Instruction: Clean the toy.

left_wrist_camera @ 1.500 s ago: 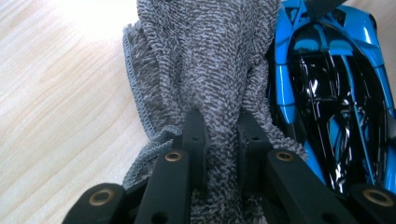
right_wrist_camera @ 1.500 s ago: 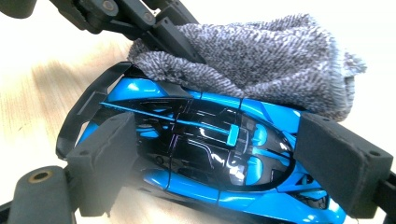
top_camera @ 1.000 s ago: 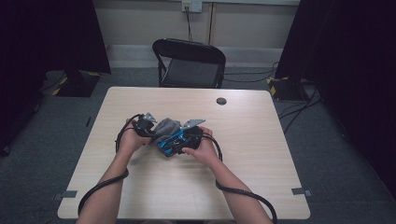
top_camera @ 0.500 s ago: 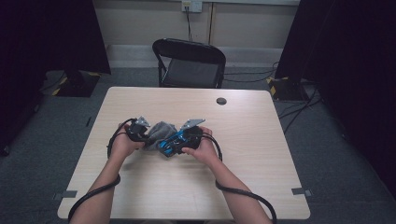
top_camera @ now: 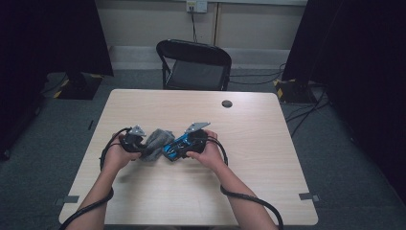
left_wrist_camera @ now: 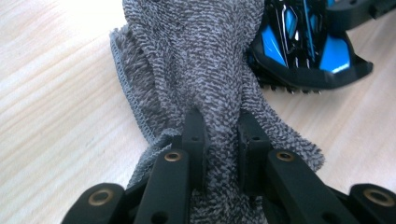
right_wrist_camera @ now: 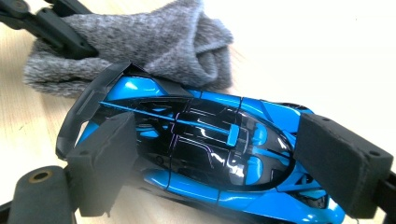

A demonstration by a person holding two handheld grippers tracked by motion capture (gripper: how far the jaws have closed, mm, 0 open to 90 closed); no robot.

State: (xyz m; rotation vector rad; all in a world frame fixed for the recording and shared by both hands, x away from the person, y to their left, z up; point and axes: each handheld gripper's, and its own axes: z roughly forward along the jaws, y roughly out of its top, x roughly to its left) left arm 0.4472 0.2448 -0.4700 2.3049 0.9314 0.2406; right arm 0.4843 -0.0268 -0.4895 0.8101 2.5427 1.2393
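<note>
A grey terry cloth point(top_camera: 155, 144) and a blue-and-black toy car point(top_camera: 176, 147) are seen side by side on the tabletop point(top_camera: 268, 158), left of its middle and somewhat nearer the person's edge than the far edge. The cloth is bunched into a soft heap, and its right end is laid against the tail of the car. In the left gripper view, the left gripper point(left_wrist_camera: 222, 135) is shown clamped on a fold of the cloth point(left_wrist_camera: 196, 60), with the pile squeezed between the two black jaws and the stitched hem hanging to one side. In the right gripper view, the right gripper point(right_wrist_camera: 229, 158) is shown closed across the toy car point(right_wrist_camera: 205, 154), one foam pad being pressed on each flank of the glossy body; the car is held crosswise between the jaws. The left gripper's jaws and the cloth point(right_wrist_camera: 140, 42) are also visible beyond the car's rear wing in that view. In the high view, the left gripper point(top_camera: 143, 148) and the right gripper point(top_camera: 170, 151) are pointed towards each other. A small dark round disc point(top_camera: 227, 103) lies near the far edge of the tabletop, well apart from the work. A black folding chair point(top_camera: 194, 64) stands beyond that edge.
</note>
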